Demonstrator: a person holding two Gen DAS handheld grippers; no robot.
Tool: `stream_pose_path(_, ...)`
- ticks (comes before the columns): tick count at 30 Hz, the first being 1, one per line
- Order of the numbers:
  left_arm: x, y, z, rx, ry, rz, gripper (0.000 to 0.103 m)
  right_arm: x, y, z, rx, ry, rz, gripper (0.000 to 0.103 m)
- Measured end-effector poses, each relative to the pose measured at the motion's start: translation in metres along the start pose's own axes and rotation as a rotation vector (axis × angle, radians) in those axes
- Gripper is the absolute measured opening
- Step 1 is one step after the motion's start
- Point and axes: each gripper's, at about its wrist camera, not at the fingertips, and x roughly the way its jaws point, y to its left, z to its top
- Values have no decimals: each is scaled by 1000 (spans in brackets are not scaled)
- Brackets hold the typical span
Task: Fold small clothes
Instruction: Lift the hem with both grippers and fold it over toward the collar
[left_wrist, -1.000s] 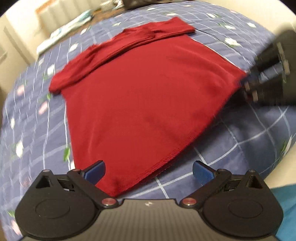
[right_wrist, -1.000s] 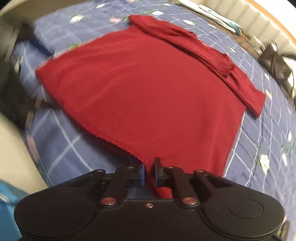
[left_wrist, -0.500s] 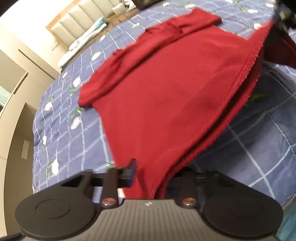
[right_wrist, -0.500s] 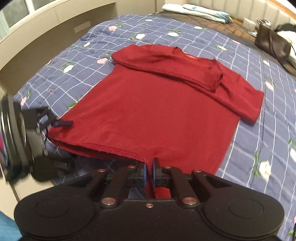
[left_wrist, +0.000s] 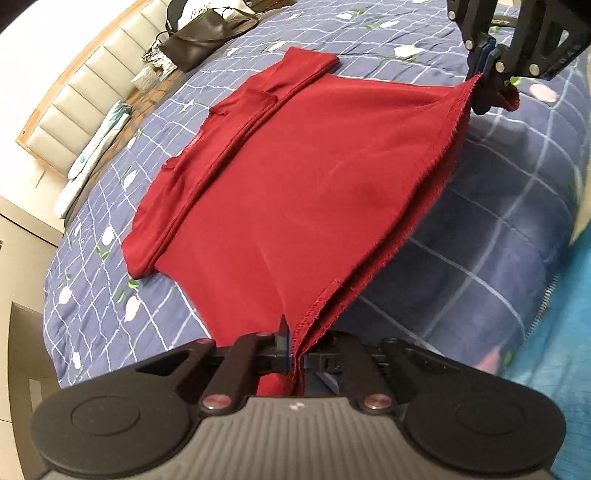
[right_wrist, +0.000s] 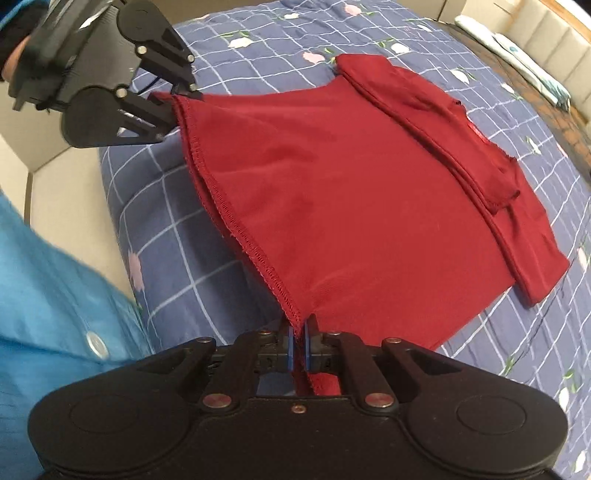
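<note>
With both hem corners pinched, the red shirt (left_wrist: 295, 177) lies on the blue checked bedspread (left_wrist: 498, 229), sleeves folded in at its far end. Left gripper (left_wrist: 295, 360) clamps one hem corner; right gripper (right_wrist: 299, 354) clamps the other. Hem is raised off the bed. Step in hand: bottom-to-top fold. Next likely needs both corners carried level toward 12 o'clock, onto the collar.

A bed (left_wrist: 480, 236) is covered by a blue quilt (right_wrist: 258, 40) checked in white and dotted with small flowers. A padded grey headboard (left_wrist: 74, 114) in a wooden frame is seen beyond, beneath a pale wall (left_wrist: 44, 33)
</note>
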Motion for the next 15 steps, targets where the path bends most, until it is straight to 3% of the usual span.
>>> stream_pose_path(6,-25,-16,-19,-63,5,-86,4,-13,23,-10,-53,52,11,4)
stream_pose_path(10,-43,-20,-38,-216,31,-171,4,-23,49,-20,12,79,27,4)
stream_pose_path(15,-56,-19,-54,-343,44,-204,4,-36,89,-30,50,102,33,4)
